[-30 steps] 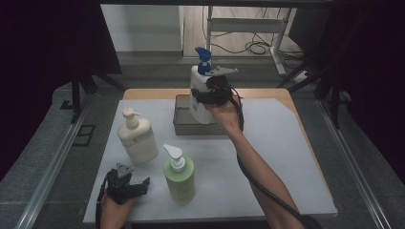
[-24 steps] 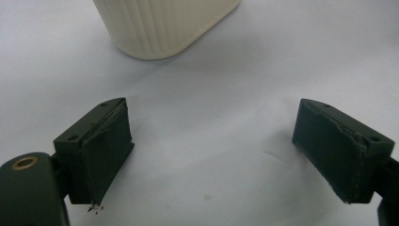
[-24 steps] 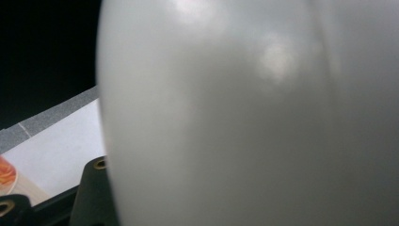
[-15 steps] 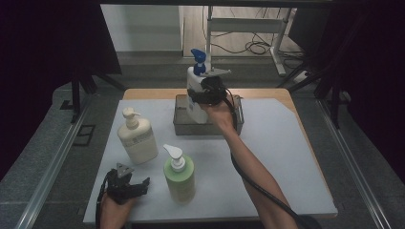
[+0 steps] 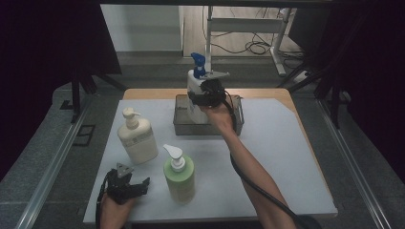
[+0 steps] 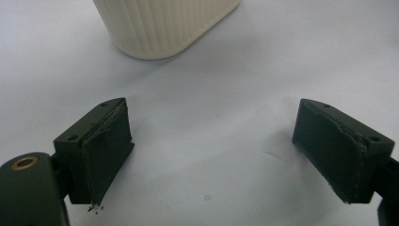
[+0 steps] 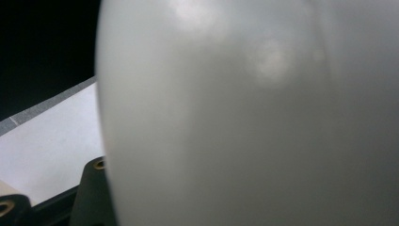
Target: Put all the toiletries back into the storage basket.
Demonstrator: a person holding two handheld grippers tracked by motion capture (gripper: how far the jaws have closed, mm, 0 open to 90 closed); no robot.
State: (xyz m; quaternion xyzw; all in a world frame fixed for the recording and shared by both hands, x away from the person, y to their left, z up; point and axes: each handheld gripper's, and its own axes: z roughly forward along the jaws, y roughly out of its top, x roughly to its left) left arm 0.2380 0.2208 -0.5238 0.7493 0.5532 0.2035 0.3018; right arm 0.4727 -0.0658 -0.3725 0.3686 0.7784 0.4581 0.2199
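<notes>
From the high view, the right hand-held gripper (image 5: 203,95) is raised over a shallow clear plastic tray (image 5: 239,117) at the far middle of the pale grey tabletop (image 5: 286,157), pinching the body of a white spray bottle with a blue trigger top (image 5: 196,78); the bottle stands upright, its lower part inside the tray's outline, though whether its base touches the tray floor cannot be told. Near the front left edge, the left hand-held gripper (image 5: 136,183) rests low on the tabletop. Just beyond it stands a cream ribbed pump bottle (image 5: 137,138), and to its right a green pump bottle with a white dispenser (image 5: 179,174); the two bottles stand near each other but apart.

The left gripper view adds what the high view cannot resolve: the jaws stand spread wide with bare tabletop (image 6: 211,141) between them, and the cream bottle's ribbed base (image 6: 164,23) sits ahead of them, clear of both pads.

In the right gripper view the white bottle's blurred wall (image 7: 244,113) presses right up against the lens, so the bottle lies directly between the jaws; a strip of tabletop (image 7: 47,141) shows at the left.
</notes>
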